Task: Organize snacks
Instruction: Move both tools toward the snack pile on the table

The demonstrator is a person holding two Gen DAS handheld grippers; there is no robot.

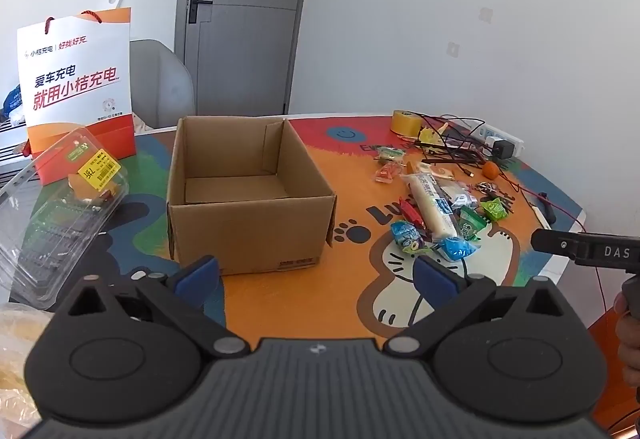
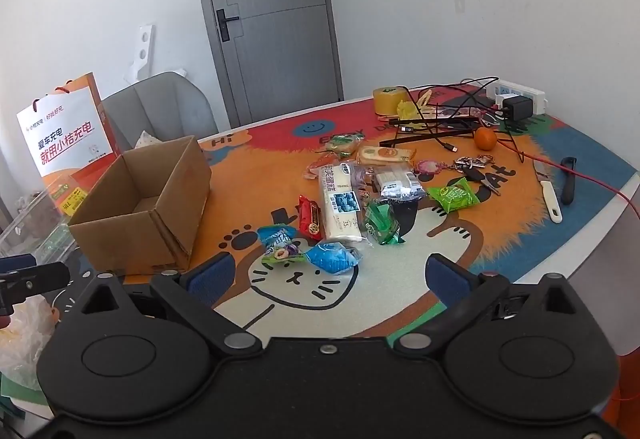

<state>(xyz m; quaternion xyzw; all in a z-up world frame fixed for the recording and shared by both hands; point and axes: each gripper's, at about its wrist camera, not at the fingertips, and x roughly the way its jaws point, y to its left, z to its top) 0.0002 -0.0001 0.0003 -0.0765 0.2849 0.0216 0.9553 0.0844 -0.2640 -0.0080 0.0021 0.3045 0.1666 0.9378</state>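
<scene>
My left tongs (image 1: 316, 273) stand wide apart with nothing between the blue pads, hanging just above the table (image 1: 280, 303) in front of the open cardboard box (image 1: 248, 195), whose inside is bare brown card. My right tongs (image 2: 330, 277) are spread just as wide and also hold nothing; they hover over the cartoon cat printed on the table's cover, with the snacks lying just beyond the tips. Nearest to them is a blue wrapped candy (image 2: 333, 257), touching a blue and green packet with plums pictured on it (image 2: 280, 245). Behind these lie a red packet (image 2: 310, 217), a long white cake bar with blueberries on its wrapper (image 2: 340, 205), a dark green packet (image 2: 382, 225) and a bright green packet (image 2: 452, 195), all loose on the table and none in the box, which sits to the left of the pile, well apart from it. Farther back are an orange (image 2: 485, 138), a roll of yellow tape (image 2: 390, 101), tangled black cables, a white power strip (image 2: 520, 95) and a bunch of keys (image 2: 474, 167); a small knife (image 2: 548, 191) lies at the right. Left of the box stand a clear plastic clamshell (image 1: 52, 215) and an orange and white paper bag (image 1: 78, 87).
</scene>
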